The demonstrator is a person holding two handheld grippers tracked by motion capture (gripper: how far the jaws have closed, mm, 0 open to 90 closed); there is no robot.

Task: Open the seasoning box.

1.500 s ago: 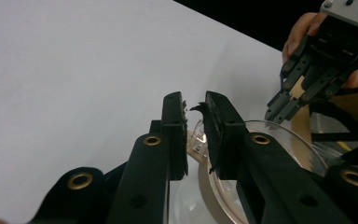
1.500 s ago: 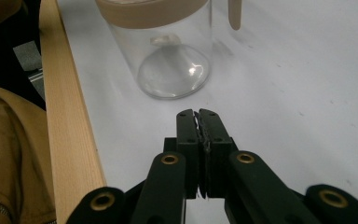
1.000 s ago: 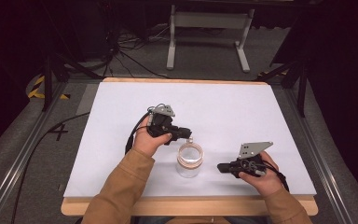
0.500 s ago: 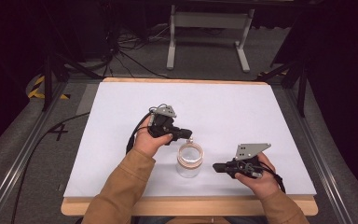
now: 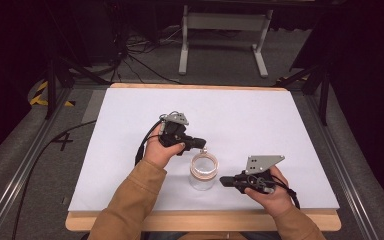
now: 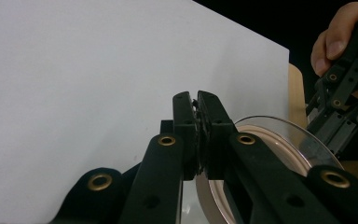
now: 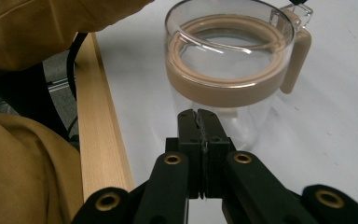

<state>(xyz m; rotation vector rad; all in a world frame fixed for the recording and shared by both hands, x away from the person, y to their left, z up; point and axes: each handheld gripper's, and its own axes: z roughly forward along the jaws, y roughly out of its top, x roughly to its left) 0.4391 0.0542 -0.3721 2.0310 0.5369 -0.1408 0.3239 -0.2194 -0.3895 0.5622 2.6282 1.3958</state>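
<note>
A clear glass jar [image 5: 202, 172] with a tan band around its rim stands upright on the white tabletop [image 5: 260, 125], near the edge closest to the person. The left gripper [image 5: 203, 146] sits just behind the jar's rim, its fingers [image 6: 186, 126] pressed together; in the left gripper view a small clear tab at the jar's rim lies right at the tips, and whether it is pinched between them I cannot tell. The right gripper [image 5: 223, 180] lies low beside the jar on the person's right, pointing at its glass wall — its fingers [image 7: 189, 128] are together too, with nothing between them, their tips just short of the jar. A tan strap hangs down the jar's far side in the right gripper view. Both forearms wear mustard-brown sleeves [image 5: 130, 205].
</note>
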